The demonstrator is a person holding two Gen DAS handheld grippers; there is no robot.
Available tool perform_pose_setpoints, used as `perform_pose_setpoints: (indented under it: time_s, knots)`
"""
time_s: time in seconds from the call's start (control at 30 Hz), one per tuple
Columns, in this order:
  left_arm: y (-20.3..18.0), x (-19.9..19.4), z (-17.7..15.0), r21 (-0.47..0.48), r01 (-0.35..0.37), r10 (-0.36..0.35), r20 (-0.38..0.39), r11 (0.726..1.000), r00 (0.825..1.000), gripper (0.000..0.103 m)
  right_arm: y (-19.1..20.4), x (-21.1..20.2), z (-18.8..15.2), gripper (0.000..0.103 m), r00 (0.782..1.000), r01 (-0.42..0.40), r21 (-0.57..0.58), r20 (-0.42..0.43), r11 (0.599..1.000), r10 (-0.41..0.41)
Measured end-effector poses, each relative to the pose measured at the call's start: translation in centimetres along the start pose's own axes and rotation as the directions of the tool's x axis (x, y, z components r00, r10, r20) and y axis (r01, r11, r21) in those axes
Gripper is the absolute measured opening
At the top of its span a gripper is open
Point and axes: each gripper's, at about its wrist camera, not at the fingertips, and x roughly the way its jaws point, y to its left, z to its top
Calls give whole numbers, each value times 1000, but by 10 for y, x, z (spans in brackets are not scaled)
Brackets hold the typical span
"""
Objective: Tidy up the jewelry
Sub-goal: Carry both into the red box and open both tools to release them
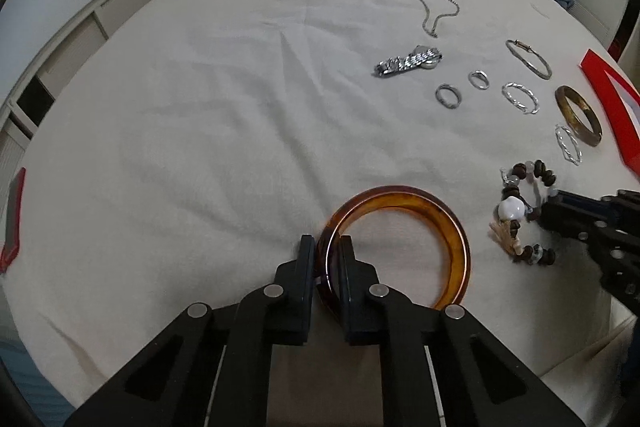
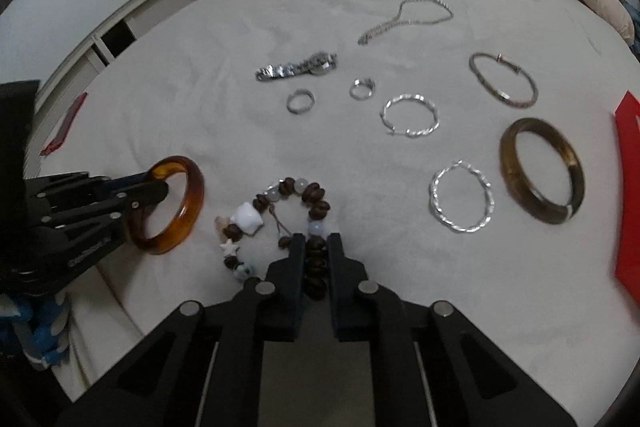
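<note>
Two grippers, both clamped on jewelry lying on the bed (image 1: 180,107). Left gripper (image 1: 325,259) pinches the amber bangle (image 1: 452,227) at its near-left rim; stiff, glossy, likely slippery, so grip across the band. Right gripper (image 2: 316,251) squeezes the beaded bracelet (image 2: 316,203) at its near side; floppy, will dangle. Ahead of both: one watch (image 2: 296,69), one chain (image 2: 404,19), two rings, two twisted hoops, one thin bangle (image 2: 502,87), one dark bangle (image 2: 540,171).

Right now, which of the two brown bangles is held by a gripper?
The amber bangle, clamped in the left gripper; the darker bangle lies untouched near the red tray.
</note>
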Motion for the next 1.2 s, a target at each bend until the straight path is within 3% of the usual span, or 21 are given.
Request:
perform_pose_setpoints:
  time_s: [0.2, 0.37, 0.7, 0.83, 1.0, 1.2]
  knots:
    - [-9, -28, 9, -9, -9, 9, 54, 1000, 999, 9, 2, -58, -7, 9, 996, 9, -15, 83, 1000, -8]
    - [-41, -71, 16, 43, 26, -31, 117, 999, 993, 9, -14, -119, -15, 9, 984, 44, 7, 171, 999, -45]
    - [-170, -110, 68, 213, 164, -203, 176, 963, 963, 9, -127, -217, -32, 10, 936, 191, 163, 265, 968, -230]
    - [-228, -101, 91, 275, 206, -259, 172, 939, 950, 9, -180, -223, -31, 10, 923, 245, 209, 250, 947, -294]
    - [-296, -79, 112, 351, 247, -311, 139, 903, 940, 9, -235, -208, -28, 10, 924, 240, 259, 233, 936, -302]
    - [-356, -34, 120, 415, 267, -319, 61, 870, 946, 9, -301, -178, -39, 10, 935, 242, 334, 172, 911, -311]
